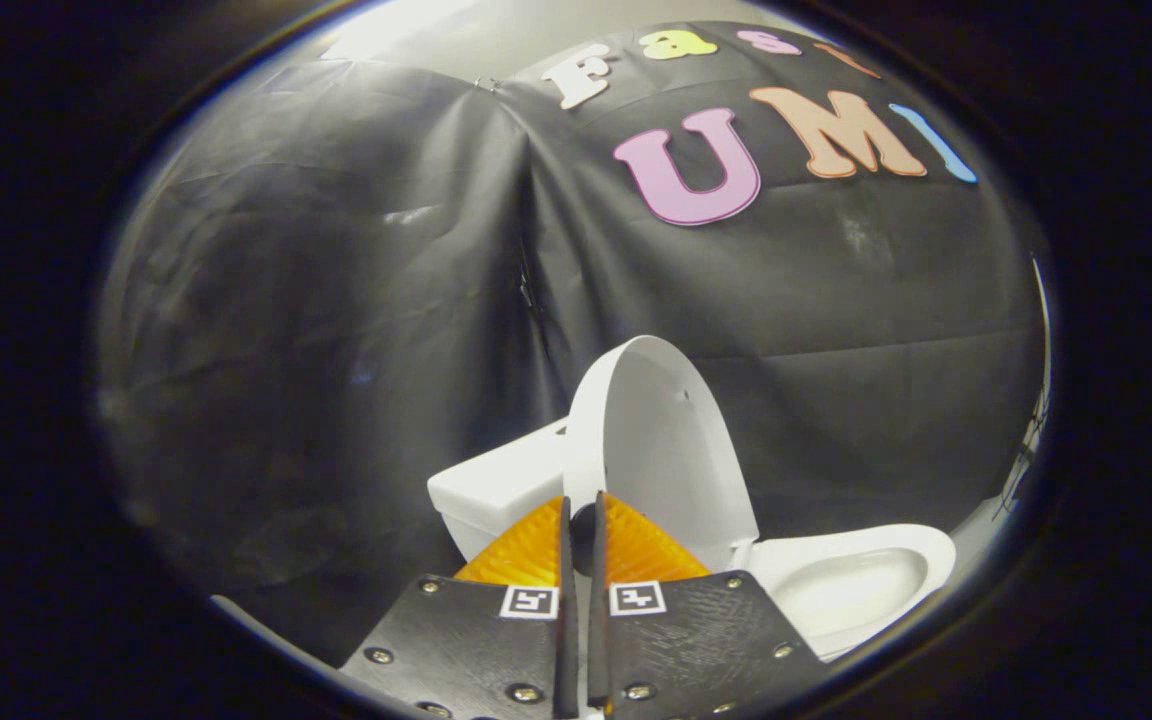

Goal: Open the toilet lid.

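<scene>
At the bottom centre of the frame the gripper (581, 520) is seen, its two black plates studded with screws and each marked by a small square tag. The two orange ribbed fingers (526, 555) are drawn together, with only a thin dark slit left between them; nothing is seen pinched in that slit, though whether the tips touch the lid's edge cannot be told.

Just beyond the fingertips, at lower centre, the toilet lid (661, 450) is found standing raised, nearly upright and tilted slightly back, its pale inner face turned toward the lower right. Its curved rim rises directly above the fingers.

To the lower right of the lid, the open toilet bowl (851, 585) is shown, white, with its oval hollow exposed and its rim catching light. To the left of the lid, slightly behind it, the white tank (496, 485) is seen, its flat top partly hidden by the left finger.

Farthest back, the upper and middle parts of the frame are taken up by the black cloth wall (336, 300), creased, with a vertical fold running down its centre toward the lid.
</scene>
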Demonstrator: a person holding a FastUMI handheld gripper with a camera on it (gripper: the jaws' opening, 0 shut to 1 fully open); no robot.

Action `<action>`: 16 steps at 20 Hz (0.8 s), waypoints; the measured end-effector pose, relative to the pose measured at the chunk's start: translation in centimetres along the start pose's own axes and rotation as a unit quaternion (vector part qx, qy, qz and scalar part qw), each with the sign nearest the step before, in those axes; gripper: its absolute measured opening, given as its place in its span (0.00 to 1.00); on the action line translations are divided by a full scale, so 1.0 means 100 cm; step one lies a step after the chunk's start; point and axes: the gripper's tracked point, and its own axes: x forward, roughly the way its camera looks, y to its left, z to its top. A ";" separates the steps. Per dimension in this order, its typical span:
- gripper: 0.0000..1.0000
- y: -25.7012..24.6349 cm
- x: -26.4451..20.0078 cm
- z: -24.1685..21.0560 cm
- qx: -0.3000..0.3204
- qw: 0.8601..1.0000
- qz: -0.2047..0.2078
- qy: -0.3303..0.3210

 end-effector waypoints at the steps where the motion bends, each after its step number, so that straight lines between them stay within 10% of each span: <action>1: 0.04 0.001 0.001 0.000 0.004 1.000 0.002 0.000; 16: 0.05 0.011 0.009 0.003 -0.008 1.000 0.004 -0.004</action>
